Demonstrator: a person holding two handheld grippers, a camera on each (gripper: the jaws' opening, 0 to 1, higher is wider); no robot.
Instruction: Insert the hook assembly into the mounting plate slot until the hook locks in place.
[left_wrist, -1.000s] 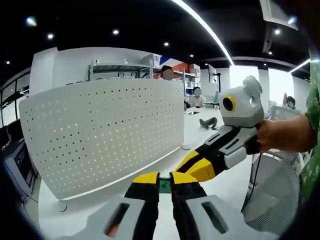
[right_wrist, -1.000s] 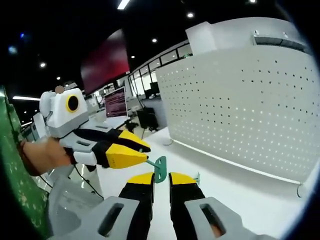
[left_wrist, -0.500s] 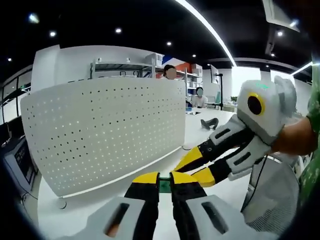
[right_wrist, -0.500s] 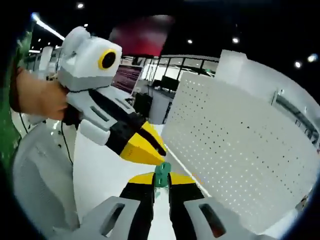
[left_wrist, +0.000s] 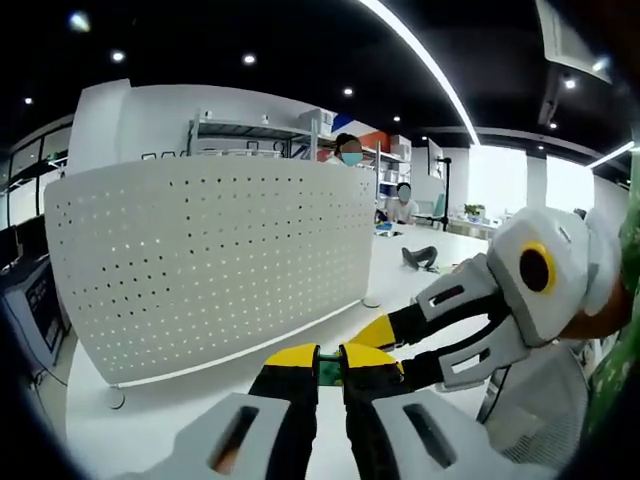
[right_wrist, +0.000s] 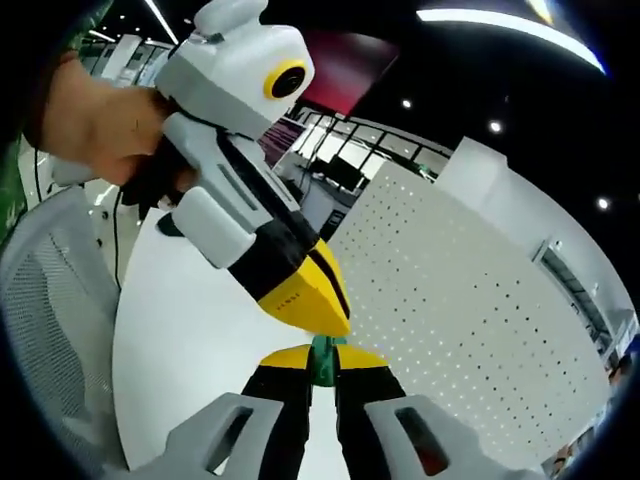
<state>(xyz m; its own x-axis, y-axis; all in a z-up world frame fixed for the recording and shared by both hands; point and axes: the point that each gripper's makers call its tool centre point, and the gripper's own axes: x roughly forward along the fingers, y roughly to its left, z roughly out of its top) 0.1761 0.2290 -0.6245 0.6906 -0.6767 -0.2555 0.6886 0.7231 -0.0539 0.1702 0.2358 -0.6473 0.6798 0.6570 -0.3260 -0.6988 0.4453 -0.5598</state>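
Observation:
A small green hook piece (left_wrist: 328, 369) sits pinched between the yellow tips of my left gripper (left_wrist: 330, 358), which is shut on it. In the right gripper view the same green hook (right_wrist: 322, 358) shows between the tips of my right gripper (right_wrist: 323, 360), also shut on it. The right gripper (left_wrist: 385, 332) reaches in from the right, tip against tip with the left one. The left gripper (right_wrist: 305, 298) comes down from the upper left, held by a hand (right_wrist: 90, 115). A white perforated mounting panel (left_wrist: 210, 260) stands upright on the white table (left_wrist: 170, 400), beyond both grippers, panel (right_wrist: 450, 300).
A grey mesh chair (right_wrist: 45, 330) stands at the table's near side, chair (left_wrist: 545, 410). A small dark object (left_wrist: 420, 257) lies on the table past the panel's right end. Shelves and seated people are in the background. A monitor (left_wrist: 35, 310) sits left of the panel.
The right gripper has rolled and sunk lower on the right of the left gripper view, its tip staying at the hook. The left gripper has held almost still, with the hook still pinched.

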